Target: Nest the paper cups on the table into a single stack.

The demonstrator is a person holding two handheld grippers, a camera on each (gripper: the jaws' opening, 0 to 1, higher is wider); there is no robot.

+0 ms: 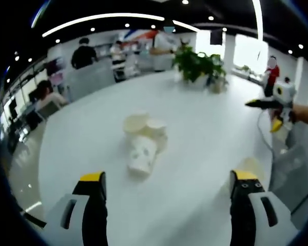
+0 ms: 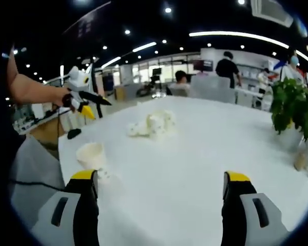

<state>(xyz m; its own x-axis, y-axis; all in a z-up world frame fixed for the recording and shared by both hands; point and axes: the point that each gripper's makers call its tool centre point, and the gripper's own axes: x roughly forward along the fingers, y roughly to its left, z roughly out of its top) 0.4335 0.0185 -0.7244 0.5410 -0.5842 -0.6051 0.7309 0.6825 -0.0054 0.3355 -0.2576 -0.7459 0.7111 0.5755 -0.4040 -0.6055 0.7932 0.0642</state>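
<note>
A: At the bottom of the left gripper view, the left gripper point(image 1: 167, 187) has its yellow-tipped jaws spread wide, nothing between them, hovering over the white table point(image 1: 205, 128).

B: And straight above those jaws, mid-frame, the cluster of paper cups point(image 1: 145, 138). One lies on its side with its mouth toward the camera, and a few more sit bunched just behind it, touching.

A: Off to the lower right of that same view there's a single paper cup point(image 1: 251, 165), just above the right-hand jaw and well apart from the cluster.

B: Far right edge, the right gripper point(image 1: 277, 105) comes in, held in a person's hand, out over the table edge. From here I cannot tell how its jaws stand.

A: Switch to the right gripper view: its own jaws rise from the bottom, wide apart and empty. The single cup stands upright just above the left-hand jaw, lower left of frame.

B: The cluster sits higher, just left of centre. Upper left, the left gripper appears, gripped in a hand, beyond the table edge.

A: A potted plant point(image 2: 293, 110) stands at the right of the frame on the table. People are seated and standing in the background, behind the table.
</note>
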